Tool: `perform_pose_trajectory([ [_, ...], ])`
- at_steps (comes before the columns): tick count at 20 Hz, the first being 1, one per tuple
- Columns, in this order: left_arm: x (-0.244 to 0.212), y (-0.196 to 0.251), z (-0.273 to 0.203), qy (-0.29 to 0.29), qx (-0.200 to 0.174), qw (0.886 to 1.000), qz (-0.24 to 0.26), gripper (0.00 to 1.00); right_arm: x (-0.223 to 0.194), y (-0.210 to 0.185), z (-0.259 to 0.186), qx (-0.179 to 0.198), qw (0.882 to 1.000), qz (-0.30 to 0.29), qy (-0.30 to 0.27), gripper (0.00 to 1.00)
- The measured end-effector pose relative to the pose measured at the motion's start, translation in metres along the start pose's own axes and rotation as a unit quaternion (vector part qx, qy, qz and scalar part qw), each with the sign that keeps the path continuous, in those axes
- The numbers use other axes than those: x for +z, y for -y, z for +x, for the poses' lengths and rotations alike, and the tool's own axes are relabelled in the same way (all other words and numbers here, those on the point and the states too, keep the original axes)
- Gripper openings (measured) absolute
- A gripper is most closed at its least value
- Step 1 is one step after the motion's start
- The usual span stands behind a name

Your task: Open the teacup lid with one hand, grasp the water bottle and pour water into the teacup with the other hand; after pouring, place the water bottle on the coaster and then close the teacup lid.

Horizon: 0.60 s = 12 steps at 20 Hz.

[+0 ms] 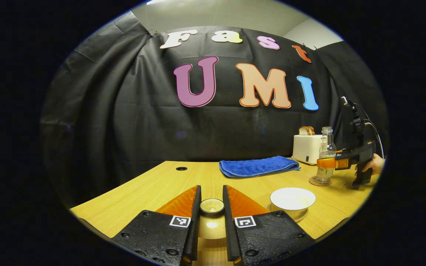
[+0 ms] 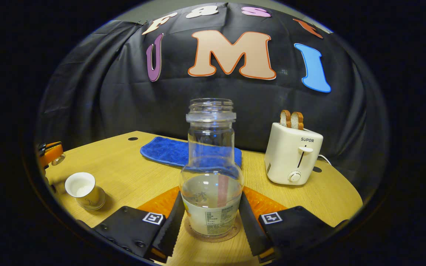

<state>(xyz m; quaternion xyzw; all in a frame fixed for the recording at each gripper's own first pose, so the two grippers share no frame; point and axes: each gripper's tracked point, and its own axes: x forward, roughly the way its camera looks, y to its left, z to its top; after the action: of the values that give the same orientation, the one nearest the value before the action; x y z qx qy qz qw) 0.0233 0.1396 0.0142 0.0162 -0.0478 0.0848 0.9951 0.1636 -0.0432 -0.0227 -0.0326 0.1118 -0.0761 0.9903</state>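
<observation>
L gripper point(image 1: 211, 207) is clamping the teacup lid point(image 1: 212, 206) by its knob, holding it off the teacup point(image 1: 292, 201), which is sitting open near the table's point(image 1: 154, 184) near edge. R gripper point(image 2: 210, 218) is hugging the water bottle point(image 2: 211, 173), upright on the coaster point(image 2: 213, 236); fingers look touching it. Blue towel point(image 2: 168, 151) & toaster point(image 2: 292, 155) sit far.

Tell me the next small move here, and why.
Probably open the right tool and back it off the bottle. The bottle already stands upright on the coaster, partly full, with the tool's fingers against its sides. The left tool holds the lid beside the open cup, ready to close it.
</observation>
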Motion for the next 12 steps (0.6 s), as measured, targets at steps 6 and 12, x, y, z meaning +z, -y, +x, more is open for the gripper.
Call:
perform_pose_trajectory([
  [6, 0.000, 0.000, 0.000, 0.000, 0.000, 1.000, 0.000, 0.28, -0.002, 0.000, -0.002, 0.008, 1.000, -0.002, 0.003, 0.83],
  [12, -0.001, 0.000, 0.000, 0.000, 0.000, 1.000, 0.000, 0.29, -0.005, 0.016, -0.009, -0.005, 1.000, 0.013, 0.005, 0.84],
])
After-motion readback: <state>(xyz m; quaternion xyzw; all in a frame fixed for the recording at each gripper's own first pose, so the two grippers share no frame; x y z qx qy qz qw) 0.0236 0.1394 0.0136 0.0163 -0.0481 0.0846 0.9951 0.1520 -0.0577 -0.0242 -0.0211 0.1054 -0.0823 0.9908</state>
